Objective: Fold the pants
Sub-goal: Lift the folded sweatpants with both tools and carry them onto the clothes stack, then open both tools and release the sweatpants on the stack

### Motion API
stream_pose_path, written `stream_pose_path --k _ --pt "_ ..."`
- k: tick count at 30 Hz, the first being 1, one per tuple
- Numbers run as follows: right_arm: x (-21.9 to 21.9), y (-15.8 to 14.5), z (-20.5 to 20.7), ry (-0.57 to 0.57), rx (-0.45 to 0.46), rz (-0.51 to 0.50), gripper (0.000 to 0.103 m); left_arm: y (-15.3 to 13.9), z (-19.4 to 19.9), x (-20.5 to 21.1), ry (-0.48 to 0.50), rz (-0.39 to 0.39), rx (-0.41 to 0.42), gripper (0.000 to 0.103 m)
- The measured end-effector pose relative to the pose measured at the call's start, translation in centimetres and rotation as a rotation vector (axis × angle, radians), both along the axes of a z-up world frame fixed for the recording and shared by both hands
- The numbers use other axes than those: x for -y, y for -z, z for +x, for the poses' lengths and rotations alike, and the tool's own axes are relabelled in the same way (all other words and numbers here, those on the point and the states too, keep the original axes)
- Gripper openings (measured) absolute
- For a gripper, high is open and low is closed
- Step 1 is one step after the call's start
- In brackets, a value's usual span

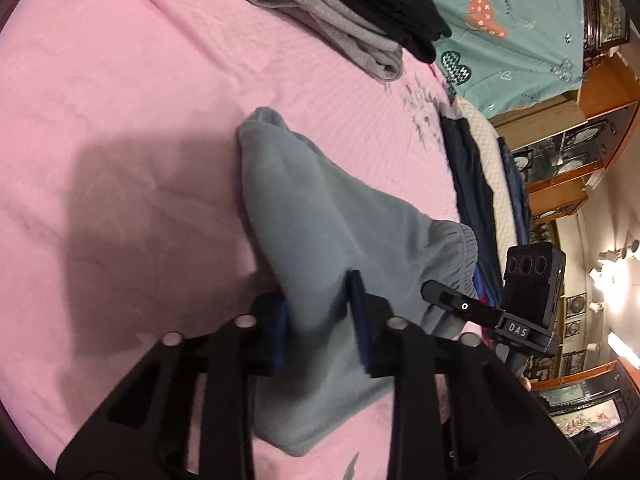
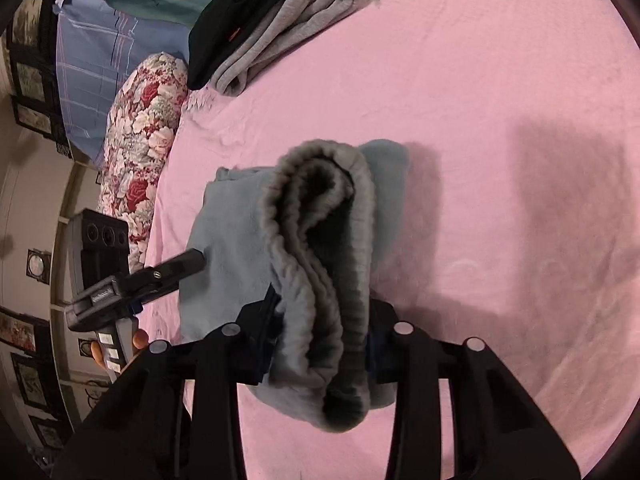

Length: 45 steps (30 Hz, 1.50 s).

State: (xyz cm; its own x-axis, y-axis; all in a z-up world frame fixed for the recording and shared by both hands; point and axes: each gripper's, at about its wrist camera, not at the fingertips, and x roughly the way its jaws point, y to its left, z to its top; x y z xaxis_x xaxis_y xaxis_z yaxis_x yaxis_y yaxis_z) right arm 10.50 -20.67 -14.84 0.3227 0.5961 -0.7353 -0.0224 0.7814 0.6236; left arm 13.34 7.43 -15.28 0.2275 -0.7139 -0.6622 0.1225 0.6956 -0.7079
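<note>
Pants (image 1: pixel 320 216): blue-grey sweatpants, already folded into a thick bundle, lying mid-bed on the pink bedsheet (image 1: pixel 120 120).
Left tongs (image 1: pixel 320 320): clamped on one end of the bundle.
Right tongs (image 2: pixel 324 340): clamped on the ribbed waistband (image 2: pixel 332 240).
Doing it well: lift both ends level, layers pinched together, so nothing unrolls.
Nearby: folded clothes stack (image 1: pixel 340 12) at far edge; floral pillow (image 2: pixel 140 140) far left; neither blocking.

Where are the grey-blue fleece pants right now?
The grey-blue fleece pants lie folded on the pink bedsheet, near the middle of both wrist views, short of the grey and black folded clothes.
</note>
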Motion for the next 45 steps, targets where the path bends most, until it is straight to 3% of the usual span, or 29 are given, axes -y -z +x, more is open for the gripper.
stream_pose_path --k 8,12,15,19,24,27,30,32,34,36,38,41,43,44,45 --pt "-2.0 -3.7 -1.8 -0.023 0.143 -0.089 0.025 -3.0 -1.3 -1.1 -0.017 -0.053 0.090 0.015" --pt "-2.9 -5.7 -2.2 -0.051 0.203 -0.103 0.025 -6.4 -0.6 -1.7 -0.028 -0.071 0.160 0.015" --pt "-3.4 -7.1 -1.3 -0.076 0.231 -0.111 0.025 -9.8 1.4 -1.8 -0.026 -0.036 0.234 0.015" --pt "-4.2 -10.7 2.1 -0.108 0.306 -0.128 0.025 -15.6 8.0 -1.3 -0.055 0.017 0.332 0.015" --pt "-4.5 -16.6 10.4 -0.089 0.442 -0.161 0.025 -20.3 19.3 -0.2 -0.157 0.112 0.384 0.015" --pt "-4.5 -18.9 17.2 -0.046 0.493 -0.178 0.025 -20.7 25.5 0.9 -0.172 0.183 0.389 0.015" --pt "-4.6 -19.2 23.2 -0.008 0.493 -0.234 0.025 -17.4 30.4 0.7 -0.173 0.233 0.307 0.017" --pt "-4.6 -17.9 27.0 -0.010 0.462 -0.270 0.025 -14.0 32.1 0.4 -0.180 0.271 0.227 0.021" --pt "-4.1 -15.3 30.0 0.007 0.403 -0.315 0.032 -12.3 32.4 -0.3 -0.212 0.316 0.221 0.061" --pt "-3.6 -12.8 31.8 0.031 0.351 -0.405 0.052 -12.4 32.2 -1.1 -0.238 0.339 0.248 0.075" --pt "-3.5 -11.3 31.9 0.024 0.385 -0.428 0.056 -13.5 31.6 -1.8 -0.275 0.383 0.279 0.078" --pt "-4.7 -11.9 31.1 0.010 0.431 -0.507 0.057 -16.5 29.2 -2.8 -0.327 0.444 0.347 0.079" --pt "-5.1 -13.5 30.4 0.022 0.456 -0.559 0.057 -18.6 27.1 -3.1 -0.356 0.483 0.409 0.093" --pt "-5.2 -14.6 29.7 0.036 0.489 -0.579 0.059 -19.9 25.5 -3.1 -0.376 0.511 0.447 0.095" --pt "-5.2 -15.7 29.0 0.060 0.526 -0.611 0.076 -21.1 23.7 -3.1 -0.388 0.529 0.483 0.097"
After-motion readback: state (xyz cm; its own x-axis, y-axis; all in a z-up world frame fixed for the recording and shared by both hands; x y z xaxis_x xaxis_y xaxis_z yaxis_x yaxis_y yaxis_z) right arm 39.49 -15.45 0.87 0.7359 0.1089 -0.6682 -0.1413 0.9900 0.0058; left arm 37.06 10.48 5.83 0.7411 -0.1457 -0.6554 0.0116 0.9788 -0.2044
